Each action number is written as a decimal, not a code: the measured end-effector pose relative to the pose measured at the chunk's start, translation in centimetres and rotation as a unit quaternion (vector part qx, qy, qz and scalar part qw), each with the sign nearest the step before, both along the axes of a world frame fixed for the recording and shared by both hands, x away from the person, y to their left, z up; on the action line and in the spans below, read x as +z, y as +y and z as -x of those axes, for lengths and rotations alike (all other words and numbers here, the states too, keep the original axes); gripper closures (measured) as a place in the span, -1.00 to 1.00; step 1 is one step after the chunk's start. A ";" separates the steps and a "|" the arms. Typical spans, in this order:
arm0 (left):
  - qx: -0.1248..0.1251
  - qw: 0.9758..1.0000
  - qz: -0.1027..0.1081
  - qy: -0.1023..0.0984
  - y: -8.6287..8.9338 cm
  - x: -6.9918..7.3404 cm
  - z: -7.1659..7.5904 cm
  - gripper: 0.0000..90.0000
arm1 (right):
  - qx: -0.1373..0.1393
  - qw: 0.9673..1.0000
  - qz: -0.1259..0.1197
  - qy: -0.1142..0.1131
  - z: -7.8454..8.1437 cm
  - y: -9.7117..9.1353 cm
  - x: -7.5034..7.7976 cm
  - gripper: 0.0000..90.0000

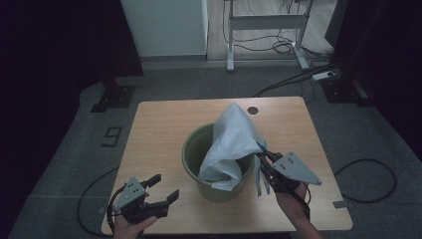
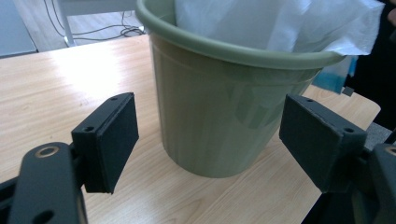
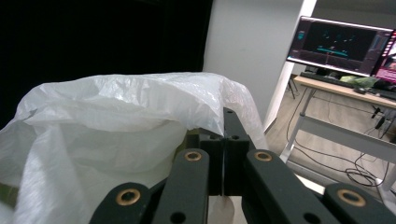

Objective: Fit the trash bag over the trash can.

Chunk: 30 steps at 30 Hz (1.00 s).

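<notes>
- Right gripper (image 1: 262,160) pinches the white bag (image 1: 231,144) at the bin (image 1: 194,149) rim, mid-table.
- Left gripper (image 1: 161,188) hangs spread beside the bin, holding nothing.
- Pulling one-handed could tear the thin bag or tip the bin.

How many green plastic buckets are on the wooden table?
1: the green plastic bucket stands near the middle of the wooden table, with a white plastic bag draped in it.

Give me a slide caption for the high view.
Right gripper pinches white bag over green bucket; left gripper open.
</notes>
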<state>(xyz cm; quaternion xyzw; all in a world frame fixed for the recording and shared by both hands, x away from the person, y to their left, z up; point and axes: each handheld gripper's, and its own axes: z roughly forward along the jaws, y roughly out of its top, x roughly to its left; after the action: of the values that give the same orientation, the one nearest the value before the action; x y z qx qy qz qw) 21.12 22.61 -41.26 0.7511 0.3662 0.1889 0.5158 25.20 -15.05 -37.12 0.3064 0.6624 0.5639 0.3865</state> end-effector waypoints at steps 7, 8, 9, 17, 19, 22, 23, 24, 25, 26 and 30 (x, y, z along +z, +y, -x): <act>-0.007 1.000 -0.002 -0.001 -0.7 0.1 -0.1 -0.57 | 0.013 0.999 0.029 0.030 1.2 0.3 -3.2 0.97; -0.007 1.000 -0.002 -0.001 -0.7 0.1 -0.1 -0.57 | 0.013 0.999 0.029 0.030 1.2 0.3 -3.2 0.97; -0.008 1.000 -0.002 -0.002 -0.8 0.1 -0.1 -0.57 | 0.014 0.999 0.029 0.034 1.3 0.3 -3.6 0.97; -0.015 1.000 -0.008 -0.006 -1.9 0.6 -0.4 -0.57 | 0.023 0.999 -0.005 0.041 1.8 0.0 -4.8 0.40; -0.017 1.000 -0.008 -0.006 -2.1 0.6 -0.6 -0.57 | 0.016 0.999 -0.027 0.031 2.7 -0.3 -5.1 0.00; -0.017 1.000 -0.007 -0.005 -2.1 0.5 -0.6 -0.57 | 0.007 0.999 -0.038 0.030 3.5 -0.6 -5.5 -0.20; -0.016 1.000 -0.006 -0.005 -2.0 0.4 -0.6 -0.57 | 0.002 0.998 -0.056 0.034 4.3 -1.1 -6.0 -0.28; -0.016 1.000 -0.006 -0.005 -2.0 0.4 -0.6 -0.57 | 0.002 0.998 -0.056 0.034 4.3 -1.1 -6.0 -0.28; -0.015 1.000 -0.005 -0.004 -2.0 0.3 -0.7 -0.57 | -0.001 0.997 -0.068 0.042 5.0 -1.5 -6.6 -0.33; -0.015 1.000 -0.005 -0.004 -2.0 0.3 -0.7 -0.57 | -0.003 0.997 -0.070 0.044 5.3 -1.6 -7.1 -0.35; -0.015 1.000 -0.004 -0.003 -2.0 0.2 -0.7 -0.57 | -0.010 0.996 -0.065 0.062 6.0 -1.5 -9.1 -0.40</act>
<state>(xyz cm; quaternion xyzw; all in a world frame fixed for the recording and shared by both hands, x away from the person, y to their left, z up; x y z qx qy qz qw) 21.87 20.64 -41.11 0.7577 0.3529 0.1851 0.5169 19.24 -16.60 -46.17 0.3722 0.6440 0.5814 0.3297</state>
